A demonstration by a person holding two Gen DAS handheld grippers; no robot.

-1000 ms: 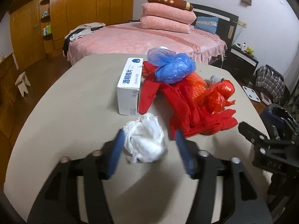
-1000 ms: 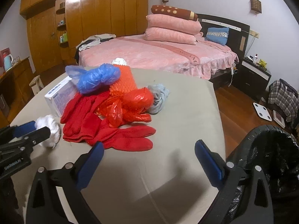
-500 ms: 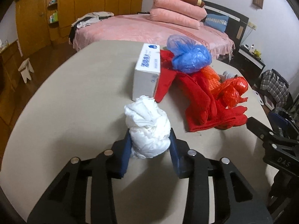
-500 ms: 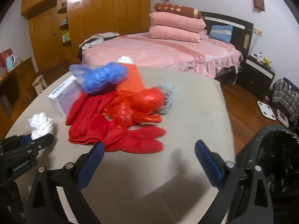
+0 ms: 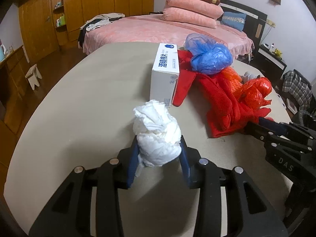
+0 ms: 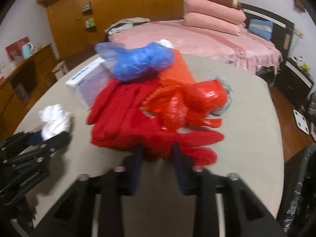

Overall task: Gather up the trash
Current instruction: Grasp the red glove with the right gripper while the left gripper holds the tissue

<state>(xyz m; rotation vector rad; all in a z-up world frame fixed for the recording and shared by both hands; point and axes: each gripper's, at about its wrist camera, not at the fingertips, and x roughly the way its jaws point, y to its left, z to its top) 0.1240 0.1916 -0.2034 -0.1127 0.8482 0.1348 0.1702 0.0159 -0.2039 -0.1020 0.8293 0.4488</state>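
Observation:
My left gripper (image 5: 159,154) is shut on a crumpled white tissue wad (image 5: 156,130) and holds it above the beige table (image 5: 83,98). The wad also shows in the right wrist view (image 6: 54,121). My right gripper (image 6: 157,154) is closed on the near edge of the red cloth gloves (image 6: 128,118), which also show in the left wrist view (image 5: 221,102). On the pile lie a blue plastic bag (image 6: 138,61), a red plastic bag (image 6: 193,100) and an orange mesh piece (image 6: 173,71). A white box (image 5: 165,73) stands left of the pile.
A black-lined trash bin (image 6: 302,187) stands off the table's right edge. A grey cloth (image 6: 227,98) lies behind the red bag. A pink bed (image 5: 158,27) is beyond the table, wooden wardrobes (image 5: 98,6) at the back left.
My left gripper closed on the tissue wad and lifted it. My right gripper moved forward and left to the red gloves and closed from wide open onto their edge.

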